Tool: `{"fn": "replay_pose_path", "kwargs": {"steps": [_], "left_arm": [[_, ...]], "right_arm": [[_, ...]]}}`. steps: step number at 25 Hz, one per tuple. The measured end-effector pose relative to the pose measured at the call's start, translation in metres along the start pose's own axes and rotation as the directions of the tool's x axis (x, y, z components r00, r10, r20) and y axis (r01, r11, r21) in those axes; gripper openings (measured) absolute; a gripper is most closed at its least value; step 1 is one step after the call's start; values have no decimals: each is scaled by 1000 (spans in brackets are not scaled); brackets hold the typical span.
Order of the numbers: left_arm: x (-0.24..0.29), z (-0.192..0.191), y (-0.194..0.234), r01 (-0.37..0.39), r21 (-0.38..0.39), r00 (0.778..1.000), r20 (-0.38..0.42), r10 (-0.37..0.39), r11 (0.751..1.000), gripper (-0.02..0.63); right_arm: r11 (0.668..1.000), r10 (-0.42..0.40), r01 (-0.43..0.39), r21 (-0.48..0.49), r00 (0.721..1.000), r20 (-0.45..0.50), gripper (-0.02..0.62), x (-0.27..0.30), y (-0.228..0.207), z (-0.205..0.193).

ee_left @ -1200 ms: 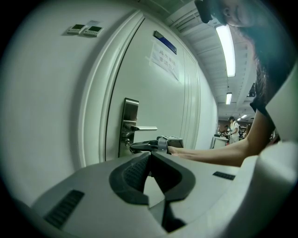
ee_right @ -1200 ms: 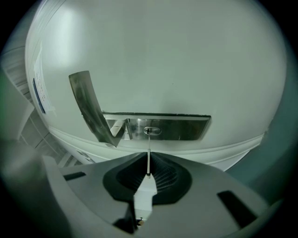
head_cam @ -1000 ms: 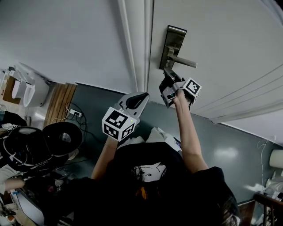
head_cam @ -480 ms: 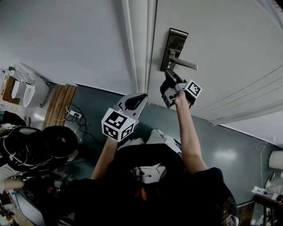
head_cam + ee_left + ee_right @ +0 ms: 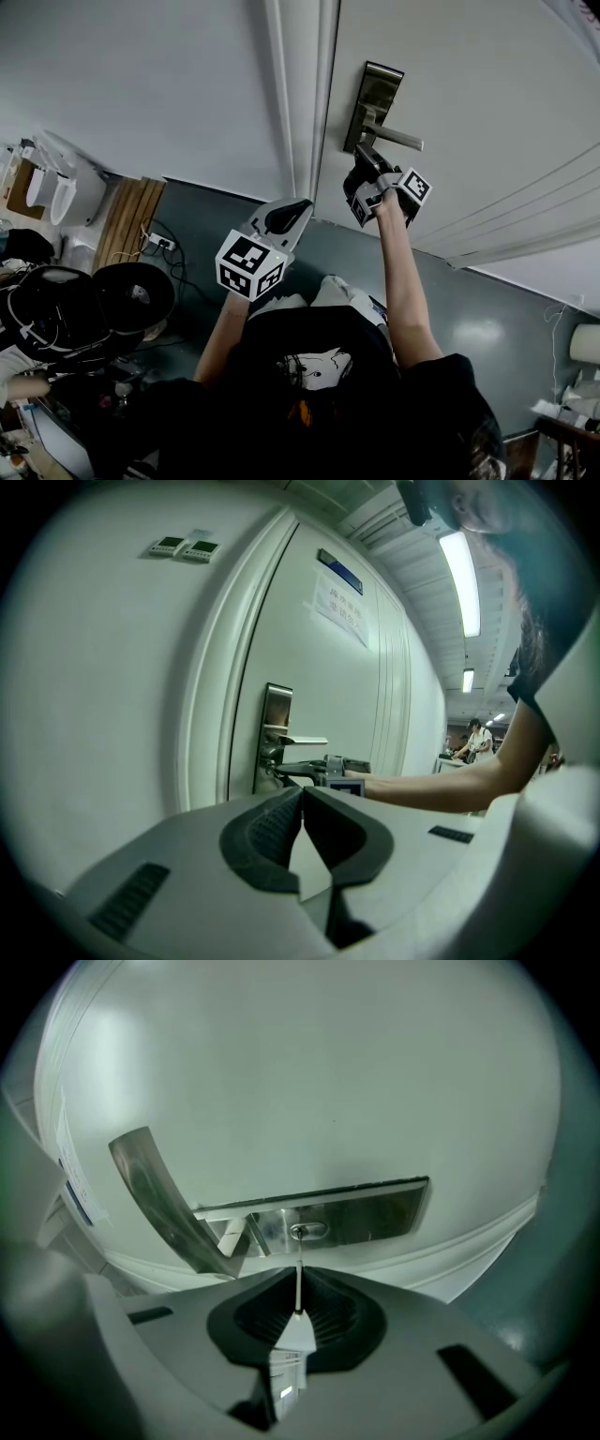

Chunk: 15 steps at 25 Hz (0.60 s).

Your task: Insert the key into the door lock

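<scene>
A steel lock plate [image 5: 375, 105] with a lever handle [image 5: 397, 140] sits on the white door [image 5: 487, 112]. My right gripper [image 5: 360, 161] is held just under the plate, shut on a thin key [image 5: 298, 1274]. In the right gripper view the key's blade runs straight up from the jaws and its tip meets the keyhole [image 5: 307, 1231] in the plate [image 5: 366, 1211], beside the handle [image 5: 161, 1206]. My left gripper [image 5: 286, 216] hangs lower, away from the door, shut with nothing in it [image 5: 302, 803]. From the left gripper view I see the lock plate [image 5: 276, 714] and the right gripper [image 5: 314, 769].
The door frame [image 5: 302, 94] runs just left of the lock, then bare wall [image 5: 141, 84]. On the floor at lower left lie a black round object [image 5: 131, 295], a wooden board [image 5: 127, 220] and cables. A paper notice [image 5: 339, 611] hangs on the door.
My right gripper has crept up and slightly right toward the lock plate with the key. The left gripper has hardly moved.
</scene>
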<state>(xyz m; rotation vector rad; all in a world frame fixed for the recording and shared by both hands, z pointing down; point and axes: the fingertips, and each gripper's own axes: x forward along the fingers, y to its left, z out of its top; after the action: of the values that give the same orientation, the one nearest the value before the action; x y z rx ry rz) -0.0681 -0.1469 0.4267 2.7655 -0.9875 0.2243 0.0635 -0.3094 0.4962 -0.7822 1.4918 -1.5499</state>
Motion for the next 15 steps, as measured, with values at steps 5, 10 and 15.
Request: {"fn": "replay_pose_path", "kwargs": {"steps": [5,10,15], "left_arm": [[-1,1,5,-11,-3,1000,-1,11,1000,12],[2,1,9,-14,-6,1000,-6,14,1000,12],[6,-1,11,-20,-10,1000,-12,20,1000,12]], "right_arm": [[1000,7,-7,0,1000,-1,21,4,1,4],[1000,17,-18,10,1000,15,21,8,1,10],[1000,13,-14,19,999,32,21,16,-1,20]]}}
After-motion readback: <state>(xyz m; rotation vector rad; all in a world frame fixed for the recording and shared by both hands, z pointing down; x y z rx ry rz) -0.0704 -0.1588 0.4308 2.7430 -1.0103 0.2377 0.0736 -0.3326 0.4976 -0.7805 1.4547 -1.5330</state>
